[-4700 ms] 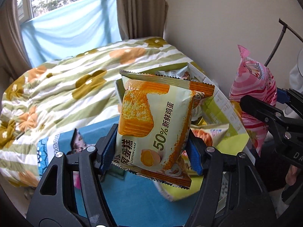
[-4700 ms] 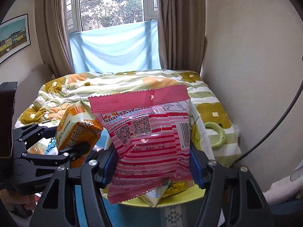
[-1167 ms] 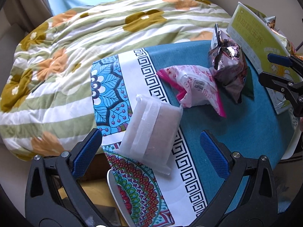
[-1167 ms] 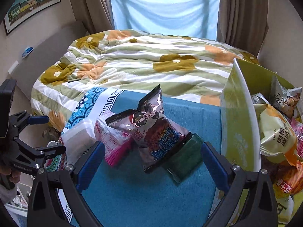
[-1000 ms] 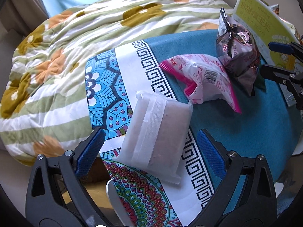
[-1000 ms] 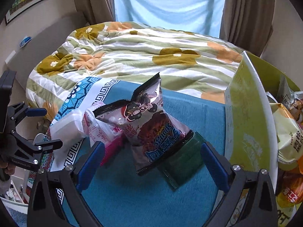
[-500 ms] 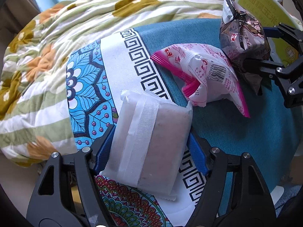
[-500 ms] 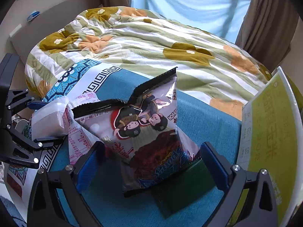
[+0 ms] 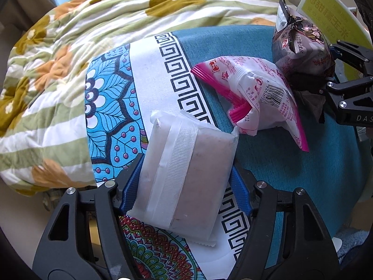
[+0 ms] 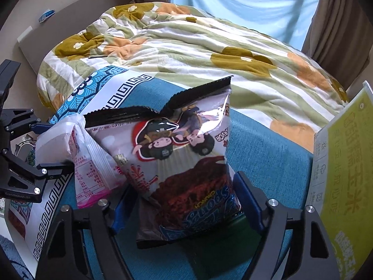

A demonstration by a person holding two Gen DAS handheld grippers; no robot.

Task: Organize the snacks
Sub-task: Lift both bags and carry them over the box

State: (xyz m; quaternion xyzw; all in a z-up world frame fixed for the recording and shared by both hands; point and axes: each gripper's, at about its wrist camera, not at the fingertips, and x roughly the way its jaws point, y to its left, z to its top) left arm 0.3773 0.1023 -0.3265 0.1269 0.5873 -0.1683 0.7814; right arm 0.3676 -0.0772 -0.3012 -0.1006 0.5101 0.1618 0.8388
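Observation:
A white translucent snack packet [image 9: 193, 154] lies on the patterned cloth, with my left gripper [image 9: 186, 177] straddling it. Its jaws are closing and both blue pads touch the packet's sides. A dark chip bag with cartoon figures [image 10: 177, 154] stands between the jaws of my right gripper [image 10: 184, 189]. Those jaws are closing too, and the pads meet the bag's lower edges. From the left wrist view, the chip bag [image 9: 300, 53] sits at the far right inside the right gripper [image 9: 333, 67]. A pink-and-white packet [image 9: 256, 98] leans between the two snacks.
A yellow-green box [image 10: 345, 163] stands at the right edge of the blue cloth [image 10: 268, 149]. A dark green packet [image 10: 221, 240] lies under the chip bag. A flowered quilt [image 10: 186, 46] covers the bed behind. The left gripper [image 10: 51, 145] shows at the left in the right wrist view.
Both grippers' jaws have come in from wide open to the sides of their packets. The right gripper has dropped closer to the chip bag. The left one has hardly moved.

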